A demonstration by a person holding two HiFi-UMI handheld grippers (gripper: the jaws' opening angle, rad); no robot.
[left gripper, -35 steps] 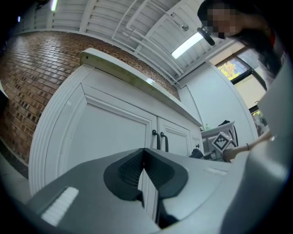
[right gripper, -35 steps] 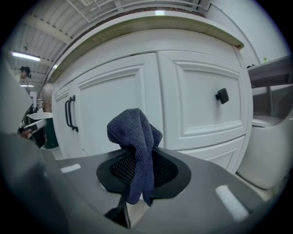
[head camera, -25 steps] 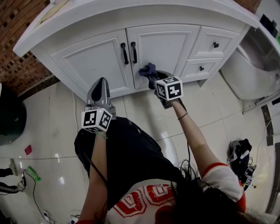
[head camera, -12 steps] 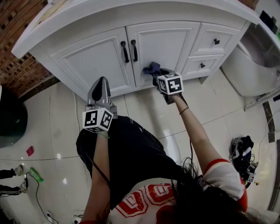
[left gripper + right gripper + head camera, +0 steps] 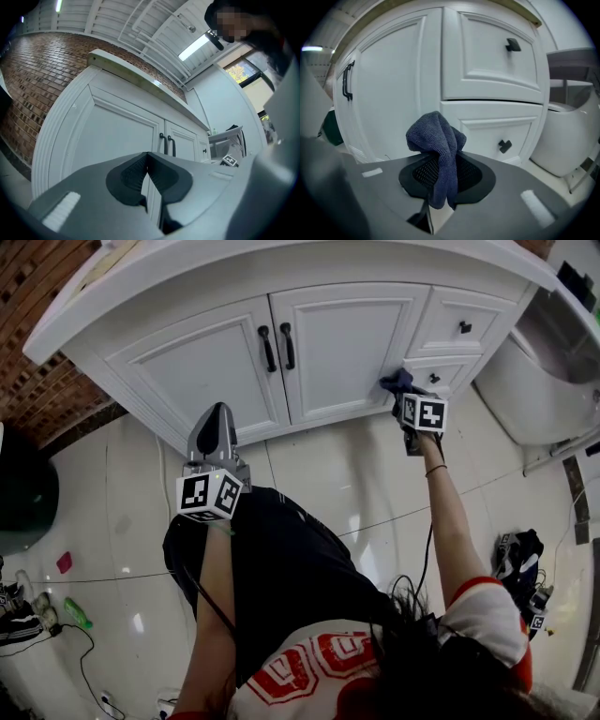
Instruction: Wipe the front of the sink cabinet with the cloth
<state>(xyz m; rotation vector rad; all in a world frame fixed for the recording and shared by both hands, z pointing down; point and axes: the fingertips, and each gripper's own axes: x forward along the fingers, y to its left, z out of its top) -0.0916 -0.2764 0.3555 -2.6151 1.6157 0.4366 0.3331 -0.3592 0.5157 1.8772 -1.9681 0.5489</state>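
A bright washroom corner, seen from above

A red-brown brick wall meets a glossy pale tile floor. A white rounded fixture stands at right and a dark round object at left. A strip light glows overhead near a window.

Head view: from above the person, facing steeply down on the sink cabinet front, the floor, the left gripper and the right gripper; set well back.
Left gripper view: rides on the left gripper, low, tilted up along the cabinet's left door toward the ceiling; near.
Right gripper view: rides on the right gripper, facing the drawers almost square-on; very close.
Shared: all three catch the black door handles; head and right gripper views share the cloth and drawers.
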